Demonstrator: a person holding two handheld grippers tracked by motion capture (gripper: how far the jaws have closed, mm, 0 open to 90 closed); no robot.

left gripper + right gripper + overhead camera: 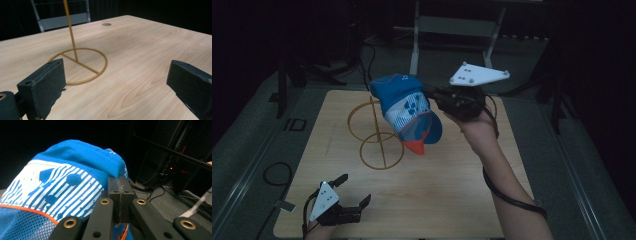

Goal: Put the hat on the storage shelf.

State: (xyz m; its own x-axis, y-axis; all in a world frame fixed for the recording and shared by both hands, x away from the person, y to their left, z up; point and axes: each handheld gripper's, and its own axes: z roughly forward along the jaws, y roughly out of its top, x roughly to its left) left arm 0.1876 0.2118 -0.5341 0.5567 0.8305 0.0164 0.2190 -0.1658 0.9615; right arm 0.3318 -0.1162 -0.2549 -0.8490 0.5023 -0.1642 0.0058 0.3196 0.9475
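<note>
A blue cap with a white striped panel and an orange-tipped brim hangs in the air over the table's far middle. My right gripper is shut on the cap's rim, held up from the right by a hand. In the right gripper view the two jaws press together on the blue cloth. A yellow wire stand, two rings and an upright rod, sits on the wooden table just under the cap. My left gripper stands open low at the near left corner, nothing between its fingers. The stand's ring lies ahead of it.
A dark cable loops on the floor left of the table. A metal frame stands behind the far edge. A small round mark sits near the table's far corner in the left gripper view.
</note>
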